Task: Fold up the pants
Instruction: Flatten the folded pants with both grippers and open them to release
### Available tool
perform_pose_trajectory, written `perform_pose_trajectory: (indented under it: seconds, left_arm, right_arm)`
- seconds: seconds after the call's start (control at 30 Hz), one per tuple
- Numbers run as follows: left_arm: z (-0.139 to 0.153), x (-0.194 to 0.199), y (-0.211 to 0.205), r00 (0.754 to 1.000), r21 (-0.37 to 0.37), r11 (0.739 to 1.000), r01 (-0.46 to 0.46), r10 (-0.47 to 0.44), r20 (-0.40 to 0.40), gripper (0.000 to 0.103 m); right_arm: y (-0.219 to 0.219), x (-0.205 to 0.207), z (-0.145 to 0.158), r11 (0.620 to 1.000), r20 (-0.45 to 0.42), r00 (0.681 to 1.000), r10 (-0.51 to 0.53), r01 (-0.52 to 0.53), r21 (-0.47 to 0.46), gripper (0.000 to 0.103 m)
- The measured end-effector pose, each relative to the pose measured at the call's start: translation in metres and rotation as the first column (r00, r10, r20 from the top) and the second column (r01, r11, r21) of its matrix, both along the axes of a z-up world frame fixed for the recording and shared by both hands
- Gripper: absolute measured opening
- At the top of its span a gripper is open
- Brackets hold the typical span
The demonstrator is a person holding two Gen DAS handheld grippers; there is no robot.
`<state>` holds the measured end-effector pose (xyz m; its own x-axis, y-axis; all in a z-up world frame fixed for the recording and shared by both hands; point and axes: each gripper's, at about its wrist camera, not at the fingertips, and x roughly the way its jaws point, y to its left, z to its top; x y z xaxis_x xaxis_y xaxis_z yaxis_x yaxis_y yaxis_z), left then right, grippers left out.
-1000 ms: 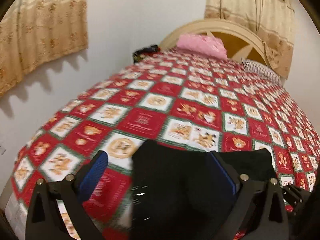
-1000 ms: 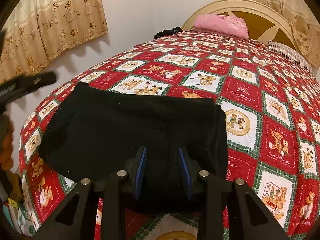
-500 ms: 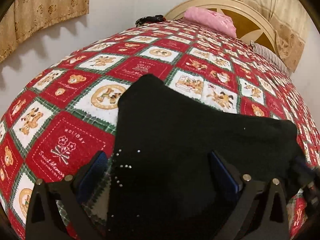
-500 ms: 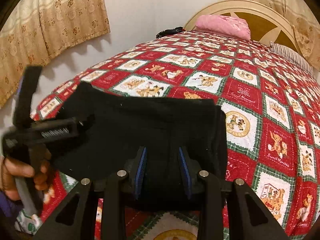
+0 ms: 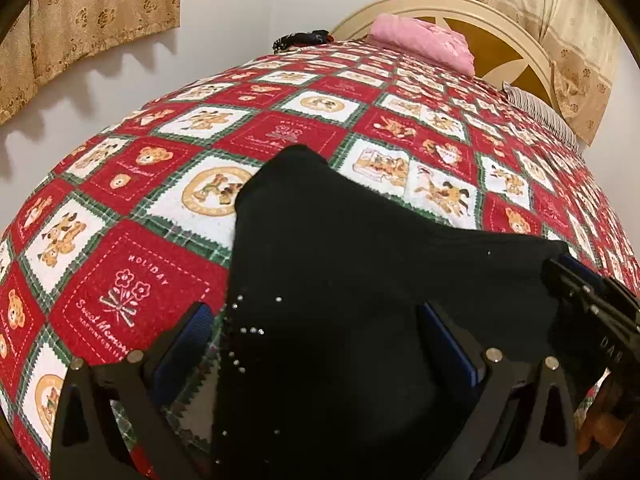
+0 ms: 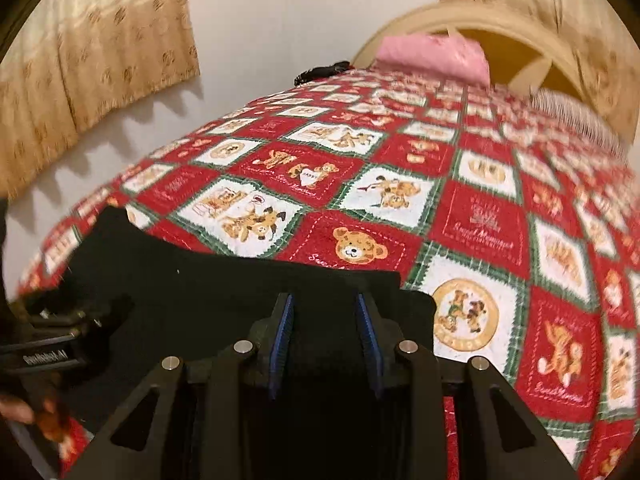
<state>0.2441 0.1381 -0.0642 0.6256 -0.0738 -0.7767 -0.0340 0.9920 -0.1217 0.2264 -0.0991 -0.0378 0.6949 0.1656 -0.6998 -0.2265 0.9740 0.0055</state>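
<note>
Black pants [image 5: 360, 264] lie folded on the bed at its near end; they also show in the right wrist view [image 6: 224, 292]. My left gripper [image 5: 320, 344] is wide open, its jaws on either side of the near left part of the pants. My right gripper [image 6: 324, 332] is partly open over the near right edge of the pants, with black cloth between its blue pads; no clamping is visible. Each gripper shows at the edge of the other's view, the right one in the left wrist view [image 5: 588, 300], the left one in the right wrist view [image 6: 60, 340].
The bed carries a red, white and green teddy-bear quilt [image 5: 304, 112]. A pink pillow [image 5: 420, 38] and a dark bundle [image 5: 300, 40] lie by the cream headboard [image 5: 496, 28]. A striped pillow [image 5: 536, 104] is at right. Curtains [image 5: 80, 12] hang on the wall at left.
The left gripper came down and forward onto the pants' left side, jaws staying wide. The right gripper moved forward and lower over the pants, its jaws a little wider.
</note>
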Motion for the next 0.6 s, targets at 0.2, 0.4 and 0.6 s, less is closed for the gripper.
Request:
perform_pose_trajectory:
  seconds: [0.2, 0.4, 0.6]
  left_arm:
    - [0.002, -0.004, 0.000, 1.000, 0.009, 1.000, -0.012, 0.012, -0.007, 0.103]
    - [0.008, -0.025, -0.002, 0.999, 0.000, 0.999, -0.034, 0.034, -0.014, 0.103]
    - [0.013, -0.045, -0.003, 0.999, -0.004, 0.999, -0.040, 0.040, -0.004, 0.103]
  right_arm:
    - [0.012, -0.004, 0.000, 0.996, 0.005, 1.000, 0.024, -0.023, -0.084, 0.055]
    - [0.015, -0.050, 0.015, 0.993, 0.041, 0.999, 0.002, 0.003, -0.121, 0.055]
    - [0.016, -0.085, 0.008, 0.989, 0.039, 0.999, 0.003, 0.002, -0.147, 0.055]
